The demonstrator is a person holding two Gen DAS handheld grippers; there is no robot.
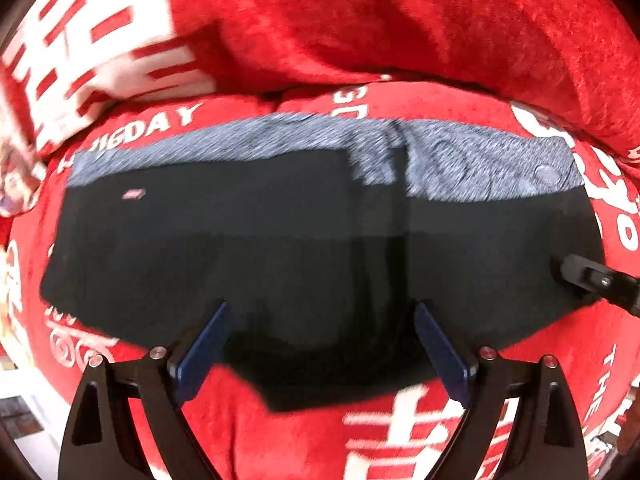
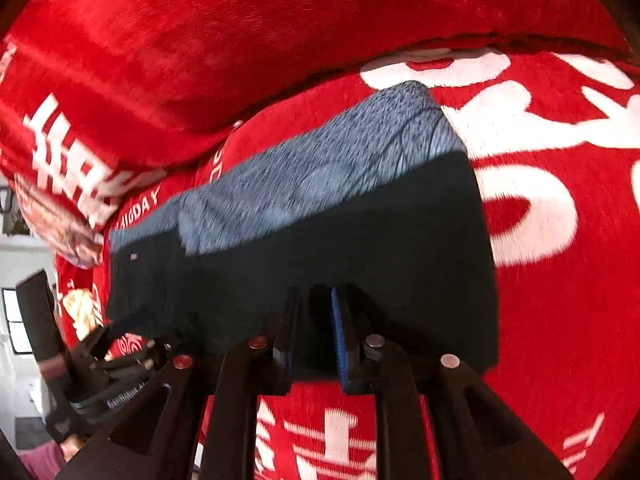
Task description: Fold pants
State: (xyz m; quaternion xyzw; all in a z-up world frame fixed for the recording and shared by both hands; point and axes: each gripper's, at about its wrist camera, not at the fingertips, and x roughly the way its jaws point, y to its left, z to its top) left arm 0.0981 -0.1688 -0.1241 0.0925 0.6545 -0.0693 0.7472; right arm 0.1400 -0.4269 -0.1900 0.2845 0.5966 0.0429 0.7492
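The pants (image 1: 304, 248) lie flat on a red blanket (image 1: 400, 32) printed with white lettering. They are dark, with a grey band (image 1: 460, 156) along the far edge, and already look folded into a wide block. In the left wrist view the long axis runs straight across the frame, left to right, with the near edge at the bottom centre.

The left tongs (image 1: 322, 344) stand wide open, holding nothing — the blue pads (image 1: 202, 354) straddle the near edge of the cloth, so the pants lie directly ahead of them.

The right tongs (image 2: 316, 336) are nearly closed over that same near edge at lower centre of the right wrist view; cloth seems to sit between the pads, though I cannot tell for sure that it is pinched. In the left view they show at the right edge, at the block's right end.

The next fold likely turns on this — both tongs on the near long edge, the far grey band opposite.
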